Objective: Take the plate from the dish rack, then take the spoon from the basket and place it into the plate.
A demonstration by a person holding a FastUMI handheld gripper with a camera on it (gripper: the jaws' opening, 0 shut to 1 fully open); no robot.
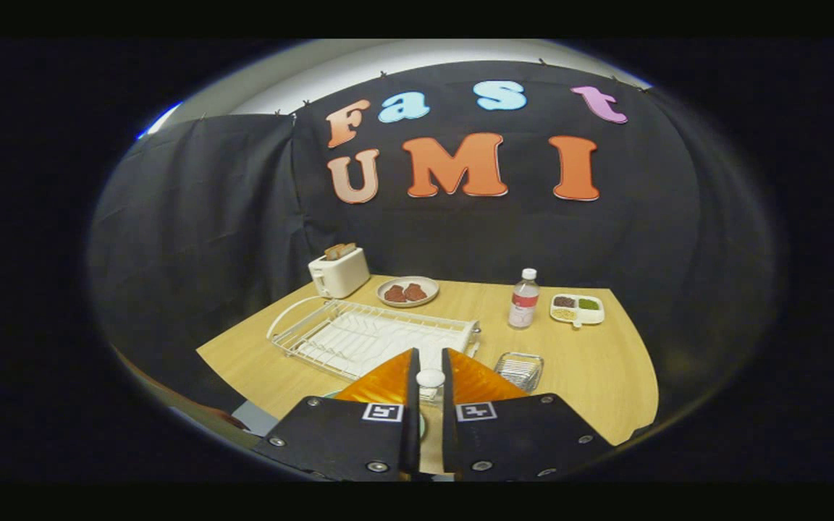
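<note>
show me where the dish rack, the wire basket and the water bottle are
dish rack (pixel 370 336), gripper view, on its white wire grid.
wire basket (pixel 519 370), gripper view, on its mesh middle, right of the gripper (pixel 429 358) fingers.
water bottle (pixel 523 302), gripper view, on its label.

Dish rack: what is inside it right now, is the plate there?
The dish rack shows only its white wires and tray; no plate stands in the visible part. Its near edge is covered by the gripper, whose fingers are nearly closed around a small white object.
</note>
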